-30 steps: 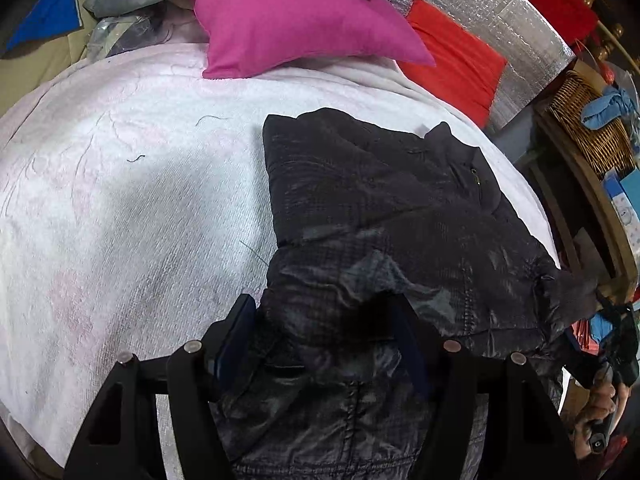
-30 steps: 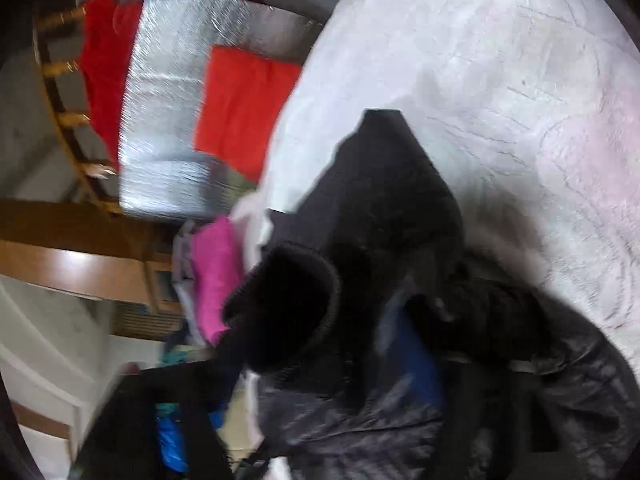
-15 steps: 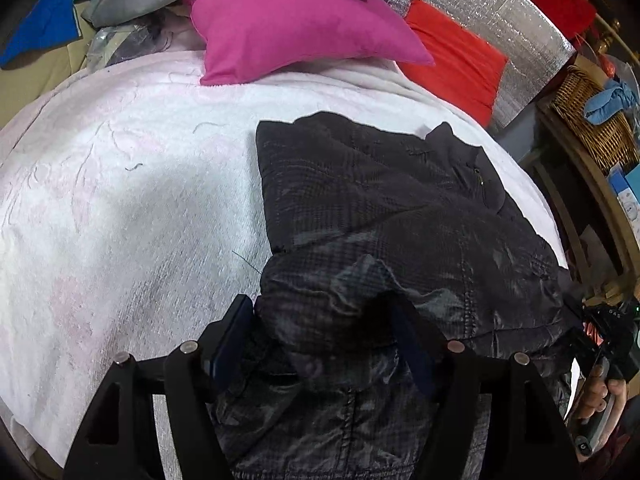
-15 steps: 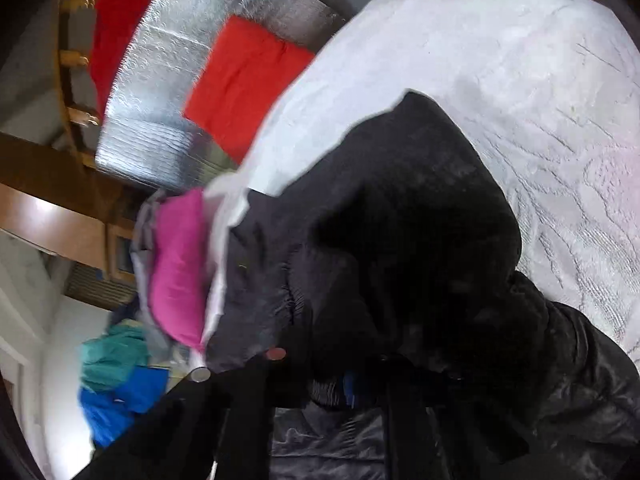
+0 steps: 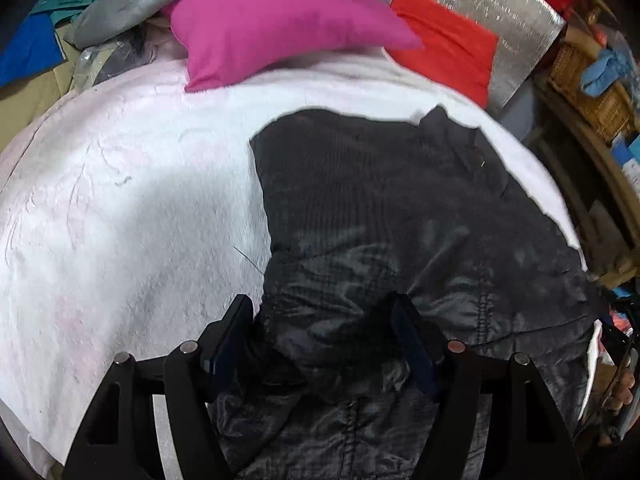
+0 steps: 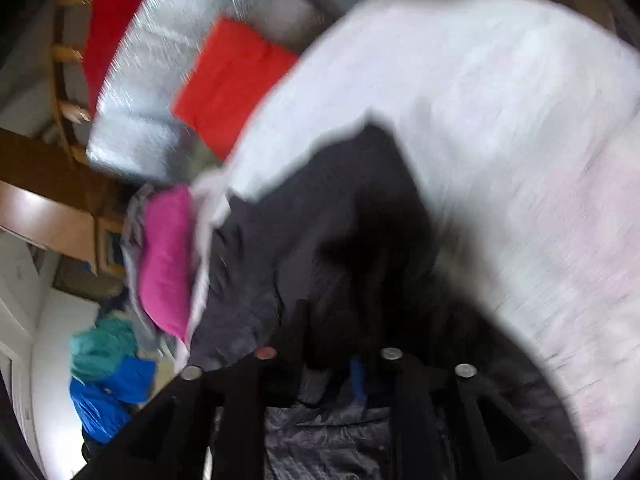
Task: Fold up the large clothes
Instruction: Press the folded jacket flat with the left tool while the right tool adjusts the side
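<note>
Bare white blanket point(image 5: 120, 208) lies open left of the black jacket point(image 5: 380, 208); pink pillow point(image 5: 280, 24) blocks its far edge

Soft, even indoor light. White bedspread point(image 5: 120, 200) bright ahead of left gripper point(image 5: 324, 344), grey shadow patch just beyond its fingers. Black jacket point(image 5: 400, 220) shows dull sheen near jaws, detail lost farther off. Silver foil mat point(image 5: 500, 12) glints. Right wrist view heavily motion-blurred. Fisheye bends edges; corners black.
</note>
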Available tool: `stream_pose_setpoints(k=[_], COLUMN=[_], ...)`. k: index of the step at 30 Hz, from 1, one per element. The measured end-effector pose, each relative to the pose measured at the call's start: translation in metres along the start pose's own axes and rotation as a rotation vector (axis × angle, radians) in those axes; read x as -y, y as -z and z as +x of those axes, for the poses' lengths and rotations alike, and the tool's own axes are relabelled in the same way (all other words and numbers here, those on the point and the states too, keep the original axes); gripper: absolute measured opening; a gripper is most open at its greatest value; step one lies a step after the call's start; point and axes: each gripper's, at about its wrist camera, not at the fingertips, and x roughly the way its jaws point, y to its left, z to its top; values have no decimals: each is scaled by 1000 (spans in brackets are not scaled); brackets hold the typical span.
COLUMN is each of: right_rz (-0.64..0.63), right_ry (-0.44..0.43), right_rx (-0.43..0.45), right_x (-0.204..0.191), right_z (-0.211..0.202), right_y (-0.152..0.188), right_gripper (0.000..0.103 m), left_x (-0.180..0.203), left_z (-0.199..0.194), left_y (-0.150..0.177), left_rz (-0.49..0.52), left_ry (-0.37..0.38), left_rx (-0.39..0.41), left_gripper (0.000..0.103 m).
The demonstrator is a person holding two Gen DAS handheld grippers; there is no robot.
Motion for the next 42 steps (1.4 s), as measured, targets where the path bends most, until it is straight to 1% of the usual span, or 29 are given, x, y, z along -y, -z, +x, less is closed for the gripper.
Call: stream_pose_setpoints(k=[1, 2, 3, 4, 6, 9, 10, 11, 12, 13, 14, 15, 16, 18, 19, 21, 23, 25, 26, 28, 29, 30, 32, 33, 34, 35, 36, 39, 42], right_rz=[4, 19, 29, 37, 35, -15, -39, -64, -100, -123, -149, -172, -197, -273, -299, -339, -371, -391, -386, -350, -312, -270, -217, -197, -190, -190, -198, -199, -153], right_ry=[9, 14, 12, 10, -4, 5, 9, 14, 31, 52, 84, 115, 132, 164, 165, 176, 158, 157, 162, 207, 209, 184, 147, 139, 131, 120, 122, 126, 77], right_rx=[55, 131, 162, 155, 87, -78, -104, -120, -140, -151, -161, -175, -175, -150, -145, -86, -23, 21, 17, -41, -74, -92, -112, -116, -109, -87, -67, -57, -99], right_x=[3, 9, 15, 20, 23, 16, 14, 11, 5, 3, 0, -3, -3, -15, -21, -32, -42, -50, -48, -34, -24, -16, -10, -10, -10, -10, -9, 3, 18], right_z=[-11, -24, -30, -29, -12, 31, 38, 45, 55, 62, 71, 81, 83, 85, 83, 71, 55, 48, 51, 66, 73, 72, 62, 56, 52, 45, 38, 25, 28], right_y=[-4, -8, -11, -16, -19, -13, -11, -9, -5, -2, 3, 8, 15, 21, 23, 25, 24, 22, 22, 21, 20, 17, 12, 9, 9, 8, 7, 4, 7], right_gripper=[75, 92, 92, 92, 92, 91, 91, 91, 91, 91, 89, 79, 71, 49, 44, 34, 31, 30, 30, 30, 30, 33, 38, 49, 55, 66, 71, 72, 72], left_x=[-3, -8, -12, -16, -27, -29, -29, -24, -22, -20, -19, -19, -20, -22, -22, -20, -18, -12, -8, -5, -6, -8, -13, -14, -15, -17, -18, -24, -29], left_z=[-3, -6, -8, -8, -10, -2, 2, 9, 13, 19, 23, 26, 29, 33, 33, 33, 23, 18, 18, 26, 33, 37, 37, 35, 34, 31, 30, 23, 21], left_y=[-2, -4, -7, -9, -14, -19, -21, -23, -22, -22, -22, -22, -22, -23, -24, -26, -28, -31, -31, -30, -30, -29, -28, -29, -28, -27, -25, -20, -14], left_rz=[-11, -32, -53, -71, -116, -160, -167, -172, -174, -171, -167, -166, -171, -189, -193, -194, -193, -163, -133, -111, -115, -127, -162, -171, -175, -180, -182, -204, -221], left_ry=[6, 14, 25, 38, 82, 150, 182, 202, 213, 220, 219, 213, 216, 236, 241, 229, 211, 203, 180, 147, 138, 126, 142, 149, 154, 163, 167, 193, 217], left_rx=[9, 20, 30, 36, 38, 21, 6, -10, -24, -40, -51, -56, -56, -61, -56, -36, 13, 40, 40, 9, -15, -32, -51, -58, -63, -70, -74, -94, -99], left_gripper=[72, 72, 72, 72, 73, 73, 73, 76, 80, 82, 83, 83, 83, 82, 82, 58, 53, 53, 53, 55, 62, 66, 67, 68, 68, 69, 69, 72, 76])
